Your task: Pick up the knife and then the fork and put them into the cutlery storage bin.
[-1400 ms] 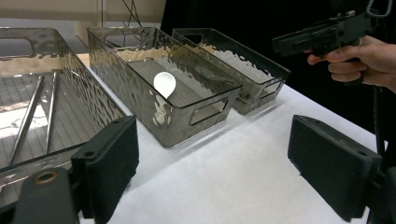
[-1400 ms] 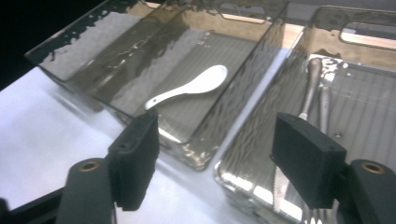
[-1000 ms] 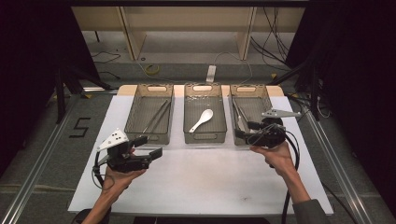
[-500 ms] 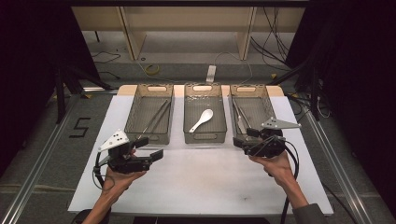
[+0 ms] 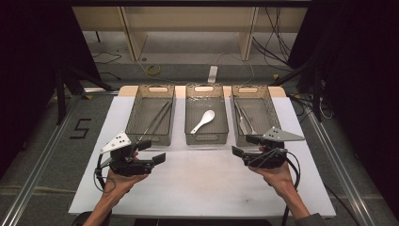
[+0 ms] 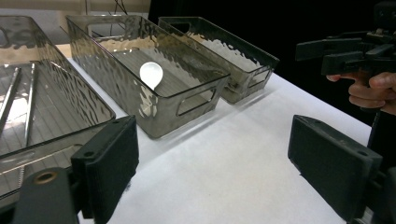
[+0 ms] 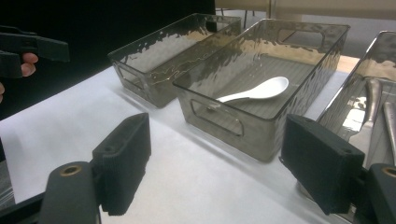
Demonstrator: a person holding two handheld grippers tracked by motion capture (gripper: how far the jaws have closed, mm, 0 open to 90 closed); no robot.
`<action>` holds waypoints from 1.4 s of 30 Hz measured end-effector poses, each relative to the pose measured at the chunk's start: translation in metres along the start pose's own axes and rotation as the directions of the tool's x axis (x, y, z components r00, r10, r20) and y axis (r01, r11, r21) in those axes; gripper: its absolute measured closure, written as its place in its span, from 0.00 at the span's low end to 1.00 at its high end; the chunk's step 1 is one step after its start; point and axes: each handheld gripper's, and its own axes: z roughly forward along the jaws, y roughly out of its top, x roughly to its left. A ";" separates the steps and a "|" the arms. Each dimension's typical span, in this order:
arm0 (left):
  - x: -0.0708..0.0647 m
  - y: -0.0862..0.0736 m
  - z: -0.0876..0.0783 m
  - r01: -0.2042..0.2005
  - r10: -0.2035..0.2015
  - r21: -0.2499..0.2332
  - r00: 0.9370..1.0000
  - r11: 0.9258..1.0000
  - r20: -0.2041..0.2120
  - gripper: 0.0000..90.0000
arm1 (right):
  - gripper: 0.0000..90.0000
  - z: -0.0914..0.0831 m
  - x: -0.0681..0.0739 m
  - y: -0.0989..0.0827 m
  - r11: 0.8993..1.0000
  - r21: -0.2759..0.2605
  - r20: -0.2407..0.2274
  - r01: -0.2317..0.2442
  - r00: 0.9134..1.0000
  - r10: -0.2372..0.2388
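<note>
Spoon: a white spoon is seen lying in the middle bin of three clear bins lined up across the far part of the white table, bowl end toward the far right, handle toward the near left. In the right gripper view the spoon is seen resting flat on the bin floor. Chopsticks are held by the left bin, metal cutlery by the right bin.

The right gripper is held just before the right bin, jaws spread wide with nothing between them; they have just been opening. The left gripper is held near the left bin, jaws likewise spread and empty. Both grippers are pointed inward, well apart from the spoon.
</note>
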 end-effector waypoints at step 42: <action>-0.003 -0.001 -0.002 -0.013 0.013 0.001 1.000 1.000 0.025 0.17 | 0.20 -0.036 0.008 -0.045 0.998 -0.056 0.049 0.008 0.999 -0.005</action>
